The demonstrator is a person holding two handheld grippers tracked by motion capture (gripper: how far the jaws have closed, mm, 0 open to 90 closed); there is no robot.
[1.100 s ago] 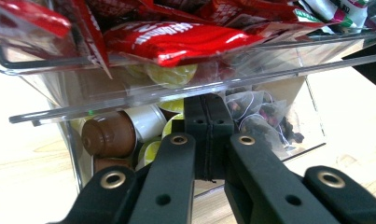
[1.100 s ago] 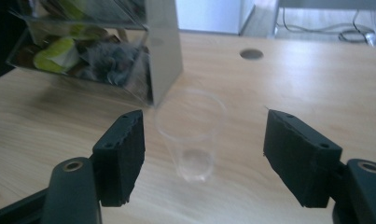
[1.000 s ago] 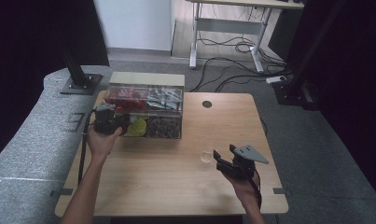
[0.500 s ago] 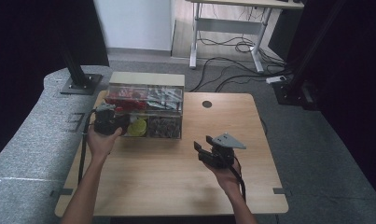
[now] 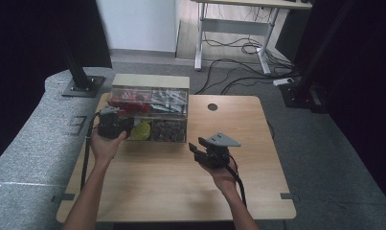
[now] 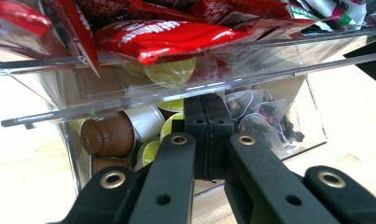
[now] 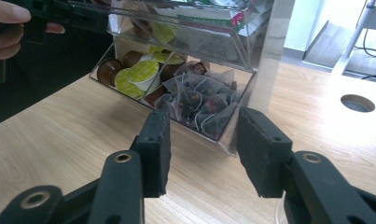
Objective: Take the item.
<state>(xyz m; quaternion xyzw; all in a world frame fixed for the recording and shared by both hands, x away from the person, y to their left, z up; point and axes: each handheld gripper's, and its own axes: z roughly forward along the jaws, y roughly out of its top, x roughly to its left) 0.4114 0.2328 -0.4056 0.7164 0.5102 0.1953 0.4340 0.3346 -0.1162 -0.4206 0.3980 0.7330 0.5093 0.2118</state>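
A clear acrylic organiser [image 5: 150, 112] stands at the table's back left. Its upper tier holds red packets [image 6: 167, 37] and its lower drawer [image 7: 223, 140] is tilted out. The drawer holds yellow-lidded and brown capsules [image 7: 139, 74] on one side and mesh tea bags [image 7: 199, 102] on the other. My left gripper [image 5: 127, 129] is at the organiser's left front, jaws shut. In the left gripper view, the left gripper [image 6: 208, 105] has its tips up against the drawer's clear rim. My right gripper [image 5: 196, 145] hovers over the table just right of the drawer. Seen closer, the right gripper [image 7: 204, 116] is open, its jaws have just been closing, and nothing is between them.
A round cable hole [image 5: 212, 106] lies in the wooden table [image 5: 181, 191] behind my right hand. A grey padded surface [image 5: 32, 153] borders the table's left side. Black stands, a desk frame and floor cables sit beyond the far edge.
My right gripper has moved left and forward across the table, from the right front toward the organiser's drawer. The left hand and the organiser have stayed put.
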